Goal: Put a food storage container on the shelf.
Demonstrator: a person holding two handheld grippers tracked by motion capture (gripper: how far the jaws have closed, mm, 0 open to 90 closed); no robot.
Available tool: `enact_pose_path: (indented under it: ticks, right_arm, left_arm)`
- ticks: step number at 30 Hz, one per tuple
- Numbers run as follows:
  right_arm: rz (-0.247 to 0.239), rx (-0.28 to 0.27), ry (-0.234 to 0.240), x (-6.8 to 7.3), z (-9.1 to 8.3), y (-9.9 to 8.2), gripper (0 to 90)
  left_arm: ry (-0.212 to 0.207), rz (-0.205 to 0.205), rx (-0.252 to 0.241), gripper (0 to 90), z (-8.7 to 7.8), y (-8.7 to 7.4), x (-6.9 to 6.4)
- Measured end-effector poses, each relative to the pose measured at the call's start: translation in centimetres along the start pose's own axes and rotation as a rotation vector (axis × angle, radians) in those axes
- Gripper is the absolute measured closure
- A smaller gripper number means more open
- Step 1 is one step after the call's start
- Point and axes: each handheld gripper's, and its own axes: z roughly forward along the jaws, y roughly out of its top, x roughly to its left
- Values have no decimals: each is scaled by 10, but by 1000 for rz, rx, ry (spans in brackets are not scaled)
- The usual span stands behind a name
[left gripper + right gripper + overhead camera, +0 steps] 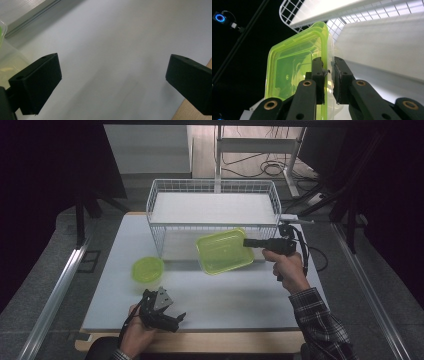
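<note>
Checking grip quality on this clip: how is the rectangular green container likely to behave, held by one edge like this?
The rectangular green container looks thin, translucent and empty, so probably light. The right gripper pinches just its rim, so it may flex or swing a little. The glossy plastic could slip between the fingers if jolted.

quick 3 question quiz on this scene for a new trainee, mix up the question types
1. True or false: the right gripper has its fingers closed on the edge of the square green container.
2. Which thing rests on the table, left of the wire basket's front corner? A) a round green container B) a red mug C) a metal spoon
3. Fill in: the left gripper sits near the table's front edge with its fingers ____ and nothing between them.

Key: 1 true. 2 A, the round green container. 3 open.
</note>
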Motion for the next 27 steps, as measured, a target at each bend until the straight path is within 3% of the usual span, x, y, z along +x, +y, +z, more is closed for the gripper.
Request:
enact_pose_path:
  ticks: [11,27]
  right_arm:
    - [4,-55,11,13,-3,24,801]
    - [-30,-129,-40,32,0,56,801]
  left_arm:
    - [3,2,-2,2,0,0,0]
    - [4,8,1,0,0,0,0]
